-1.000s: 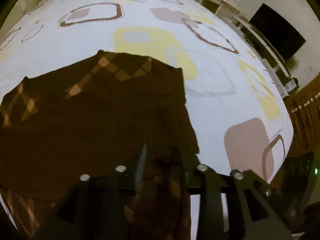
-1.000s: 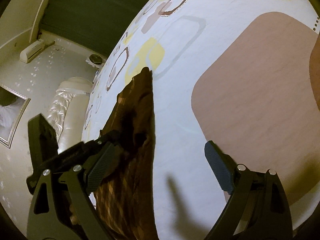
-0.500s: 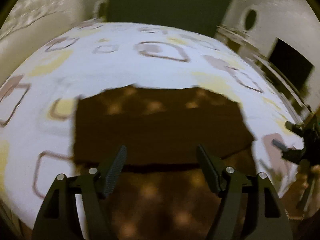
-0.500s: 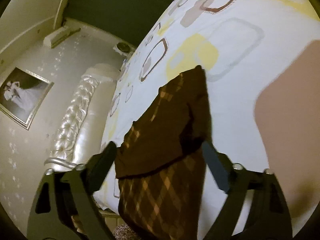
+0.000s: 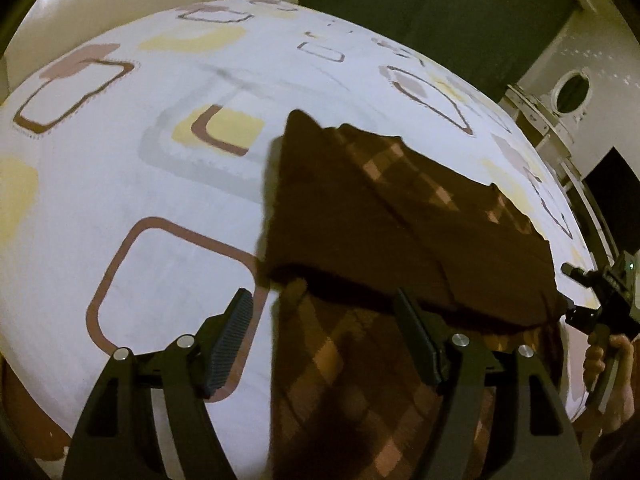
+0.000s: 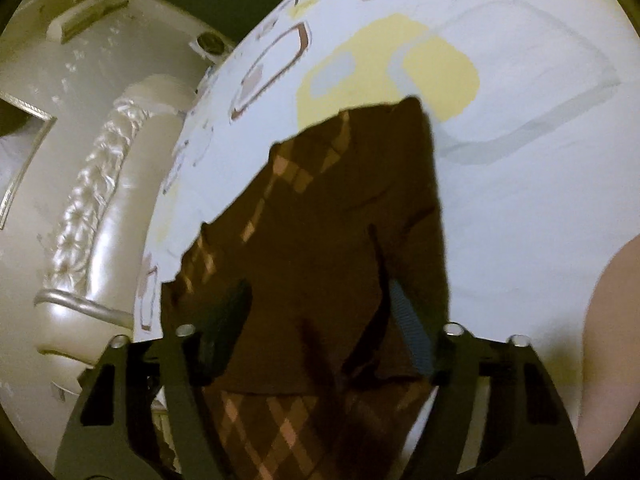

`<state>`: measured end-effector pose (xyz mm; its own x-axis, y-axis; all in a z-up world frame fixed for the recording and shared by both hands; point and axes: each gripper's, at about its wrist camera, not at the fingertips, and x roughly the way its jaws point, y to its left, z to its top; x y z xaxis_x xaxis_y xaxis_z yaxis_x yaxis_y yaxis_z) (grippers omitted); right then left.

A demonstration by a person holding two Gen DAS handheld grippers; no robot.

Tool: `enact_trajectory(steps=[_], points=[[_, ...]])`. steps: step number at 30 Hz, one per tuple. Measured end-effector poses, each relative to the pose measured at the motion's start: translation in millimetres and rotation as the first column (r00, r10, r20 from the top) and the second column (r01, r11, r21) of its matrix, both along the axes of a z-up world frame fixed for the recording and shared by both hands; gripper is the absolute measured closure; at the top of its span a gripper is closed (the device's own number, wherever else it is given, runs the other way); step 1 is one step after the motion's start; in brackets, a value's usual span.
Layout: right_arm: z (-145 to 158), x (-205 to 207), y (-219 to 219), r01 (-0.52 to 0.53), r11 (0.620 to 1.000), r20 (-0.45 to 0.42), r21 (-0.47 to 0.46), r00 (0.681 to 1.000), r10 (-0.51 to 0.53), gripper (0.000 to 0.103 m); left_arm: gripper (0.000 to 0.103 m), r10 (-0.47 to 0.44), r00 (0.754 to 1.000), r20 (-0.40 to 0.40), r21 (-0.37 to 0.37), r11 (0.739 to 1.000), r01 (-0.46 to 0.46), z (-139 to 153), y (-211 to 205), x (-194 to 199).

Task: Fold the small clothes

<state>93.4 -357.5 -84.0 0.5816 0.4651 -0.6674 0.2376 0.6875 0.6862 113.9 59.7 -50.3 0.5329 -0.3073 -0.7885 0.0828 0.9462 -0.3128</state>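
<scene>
A dark brown garment with an orange diamond check (image 5: 400,240) lies on the patterned bed sheet (image 5: 120,160), its top part folded over the lower part. My left gripper (image 5: 324,336) is open and empty, just above the garment's near left edge. My right gripper (image 6: 316,320) is open over the garment (image 6: 320,220), with cloth lying between its fingers but not pinched. The right gripper also shows at the right edge of the left wrist view (image 5: 600,300), at the garment's right corner.
The sheet (image 6: 520,200) is white with yellow, brown and grey squares. A cream tufted headboard (image 6: 92,200) stands at the bed's far side. A dark screen (image 5: 612,200) and a white cabinet stand past the right edge of the bed.
My left gripper let go of the garment, opened and pulled back to the left. My right gripper swung over the folded garment. The garment now lies folded over itself.
</scene>
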Motion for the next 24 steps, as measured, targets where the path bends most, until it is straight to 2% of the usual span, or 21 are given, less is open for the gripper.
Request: enact_trajectory(steps=[1,3,6,11,14,16,18,21,22,24], points=[[-2,2,3,-0.006,1.000,-0.010,-0.014,1.000,0.006,0.055,0.031,0.003,1.000,-0.003,-0.001,1.000,-0.003,-2,2,1],[-5,5,6,-0.023,1.000,-0.032,-0.021,0.999,0.022,0.082,0.031,0.012,1.000,-0.012,0.002,1.000,-0.012,-5,3,3],[1,7,7,-0.039,0.998,-0.017,-0.043,0.999,0.038,0.096,0.031,0.040,0.999,-0.026,-0.018,0.999,-0.040,-8,8,9],[28,1,-7,0.006,0.998,0.104,-0.066,0.995,0.001,0.096,0.031,0.074,0.996,-0.049,-0.011,0.997,-0.075,-16,10,17],[14,-2,-17,0.032,0.992,0.077,-0.123,0.997,-0.022,0.097,0.031,0.089,0.995,-0.054,-0.004,0.996,-0.090,-19,11,22],[-6,-1,-23,0.038,0.995,0.025,-0.097,0.999,-0.035,0.097,0.031,0.097,0.994,-0.053,0.007,0.995,-0.097,-20,10,25],[-20,-3,-26,0.031,0.998,0.013,-0.054,0.999,-0.030,0.096,0.031,0.092,0.994,-0.055,0.027,0.996,-0.091,-20,8,26],[-16,-7,-33,0.038,0.999,0.030,0.002,0.999,-0.038,0.086,0.031,0.074,0.996,-0.056,0.049,0.996,-0.071,-14,8,19],[-9,-8,-35,0.037,0.999,0.045,-0.009,0.998,-0.037,0.084,0.031,0.078,0.996,-0.048,0.055,0.996,-0.076,-9,10,13],[9,-9,-40,0.039,0.997,0.098,-0.063,0.995,-0.033,0.071,0.031,0.073,0.997,-0.021,0.066,0.995,-0.071,3,12,2]])
